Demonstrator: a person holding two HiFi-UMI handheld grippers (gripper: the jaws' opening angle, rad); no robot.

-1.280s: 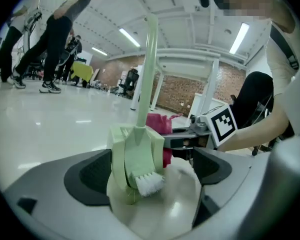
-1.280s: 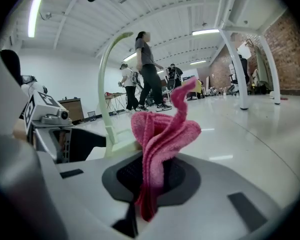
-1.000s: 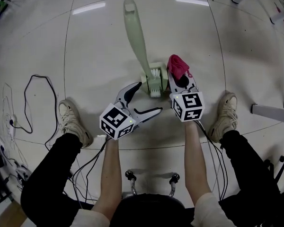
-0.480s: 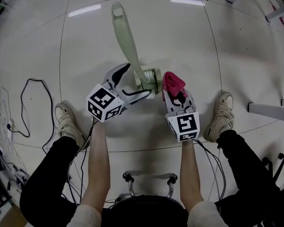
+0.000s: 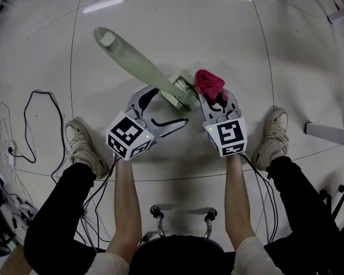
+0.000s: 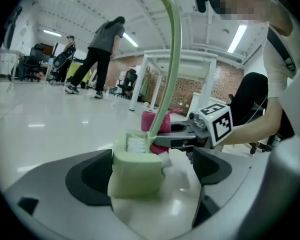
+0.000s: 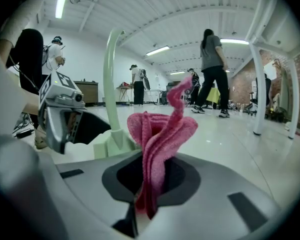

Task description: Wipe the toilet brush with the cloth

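Counting the grippers: two are seen, one in each of the person's hands.
marker cubes (image 5: 129,142): two, one per gripper.
left gripper (image 5: 163,109): jaws are spread wide and nothing is clamped. In the left gripper view the brush head (image 6: 137,170) is seen sitting between them, up against one pad with a clear gap left on the other side.
right gripper (image 5: 217,101): jaws are shut tight on the cloth, which is bunched up and sticks out past the tips.
toilet brush (image 5: 139,66): just one, pale green. It's stood head-down on the floor (image 5: 178,22), with the handle angled toward the head view's upper left.
cloth (image 5: 209,82): one, pink, held right beside the brush head on its right. Whether it's actually touching can't be told.
shoes (image 5: 83,148): two, one planted outside each gripper.
cables (image 5: 37,116): a loose black run is laid on the floor at the left.
people (image 6: 101,54): two are spotted walking far off in the left gripper view.
changed since a second ago: the handle was shown pointing nearly straight up and is now swung well left. The left jaws were short of the brush head and are now brought around it. The cloth is kept clamped throughout.
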